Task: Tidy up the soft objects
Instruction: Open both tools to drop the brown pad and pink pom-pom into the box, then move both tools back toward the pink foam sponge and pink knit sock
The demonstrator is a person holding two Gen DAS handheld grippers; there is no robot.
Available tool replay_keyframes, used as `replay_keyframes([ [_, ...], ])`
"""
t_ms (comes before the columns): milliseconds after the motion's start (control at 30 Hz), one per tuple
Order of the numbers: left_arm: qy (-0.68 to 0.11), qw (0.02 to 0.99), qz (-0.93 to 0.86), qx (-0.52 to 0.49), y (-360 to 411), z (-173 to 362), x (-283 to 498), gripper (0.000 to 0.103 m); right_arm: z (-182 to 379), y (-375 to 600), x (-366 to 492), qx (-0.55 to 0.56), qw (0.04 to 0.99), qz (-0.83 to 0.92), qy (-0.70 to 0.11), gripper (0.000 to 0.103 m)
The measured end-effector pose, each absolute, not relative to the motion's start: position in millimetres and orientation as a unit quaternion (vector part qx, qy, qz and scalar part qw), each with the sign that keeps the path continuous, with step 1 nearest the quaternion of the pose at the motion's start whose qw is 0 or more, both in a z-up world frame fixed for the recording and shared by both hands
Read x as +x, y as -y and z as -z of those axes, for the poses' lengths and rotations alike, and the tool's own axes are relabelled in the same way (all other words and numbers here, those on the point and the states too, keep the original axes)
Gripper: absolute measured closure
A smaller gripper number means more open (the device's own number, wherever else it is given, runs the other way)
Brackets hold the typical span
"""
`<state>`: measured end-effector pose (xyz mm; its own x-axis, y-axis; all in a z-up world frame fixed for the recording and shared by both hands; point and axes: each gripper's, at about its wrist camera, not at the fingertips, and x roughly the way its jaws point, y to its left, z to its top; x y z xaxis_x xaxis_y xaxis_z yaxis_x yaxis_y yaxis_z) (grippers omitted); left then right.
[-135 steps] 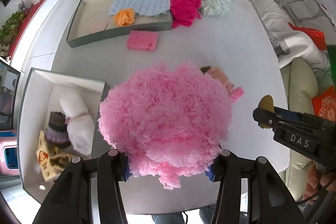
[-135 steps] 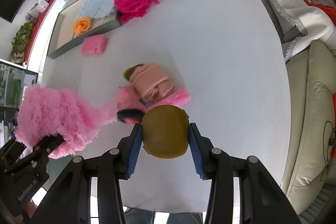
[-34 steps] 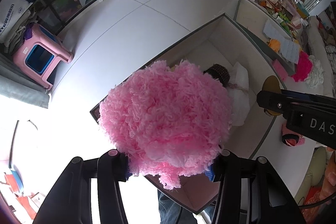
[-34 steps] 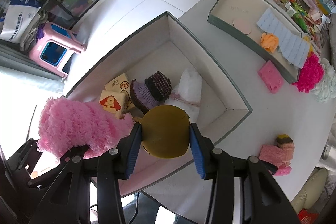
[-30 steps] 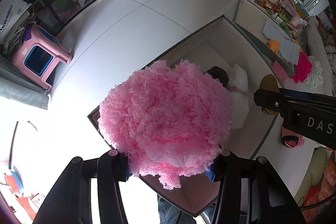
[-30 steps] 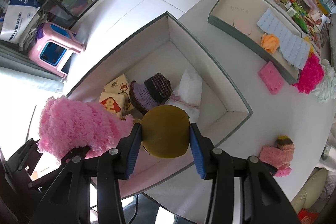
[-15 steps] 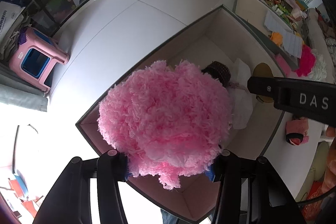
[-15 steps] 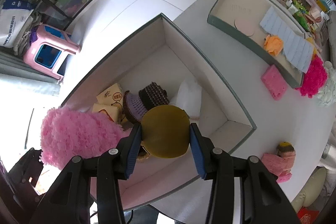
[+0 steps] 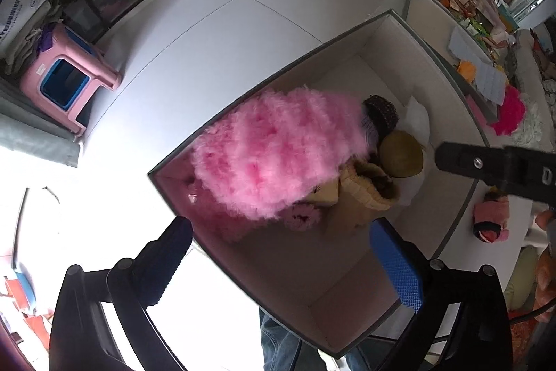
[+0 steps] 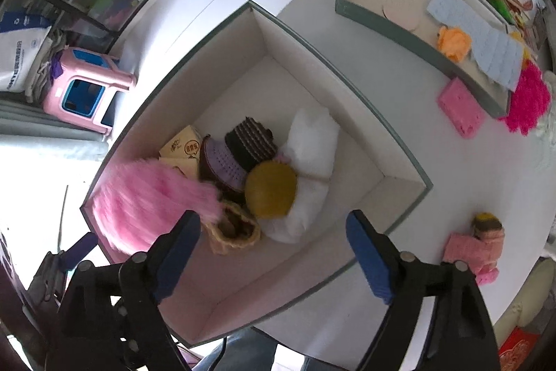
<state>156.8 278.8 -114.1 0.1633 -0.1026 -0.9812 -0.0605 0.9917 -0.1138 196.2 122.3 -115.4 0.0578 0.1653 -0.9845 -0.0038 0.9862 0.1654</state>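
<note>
Soft things are what I am sorting, and the biggest piece of the scene is the white worktop (image 10: 399, 99), with the deep open box (image 10: 347, 127) at its near corner under both of my tools. Largest inside it is the pink fluffy bundle (image 9: 278, 155), blurred as though dropping or just landed, lying against the box's left wall; beside it sits the white pillow (image 10: 312, 141), then the knitted hats (image 10: 243, 148), the cardboard packets (image 10: 182, 148) and the olive round cushion (image 10: 271, 190), which rests on the pile touching the pillow and the hats. Compared with half a second ago, both pieces have left my grip: the bundle no longer fills the left view and the cushion no longer sits between the right pads. I judge this double drop done, with the pink doll (image 10: 476, 246), the pink sponge (image 10: 460, 108) and the bright magenta tuft (image 10: 528, 99) still out on the worktop to fetch. The left tongs (image 9: 288, 252) have just been opening and stand spread wide with nothing between them; the right tongs (image 10: 274, 249) likewise have just been opening, spread and empty above the box.
</note>
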Motion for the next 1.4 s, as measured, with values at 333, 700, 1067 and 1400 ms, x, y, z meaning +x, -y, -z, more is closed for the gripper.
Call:
replay_keyframes([
  [333, -0.654, 0.755, 0.027, -0.045, -267, 110, 147, 0.0, 119, -104, 165, 0.093, 0.723, -0.042, -0.683, 0.0],
  [700, -0.646, 0.761, 0.056, 0.009, -232, 98, 151, 0.0, 118, -80, 129, 0.125, 0.72, -0.019, -0.683, 0.0],
  [1067, -0.64, 0.761, 0.091, 0.049, -197, 90, 152, 0.0, 106, -53, 111, 0.14, 0.731, 0.001, -0.667, 0.0],
  [1400, -0.648, 0.746, 0.133, 0.083, -147, 93, 150, 0.0, 116, -8, 85, 0.191, 0.722, 0.039, -0.663, 0.0],
])
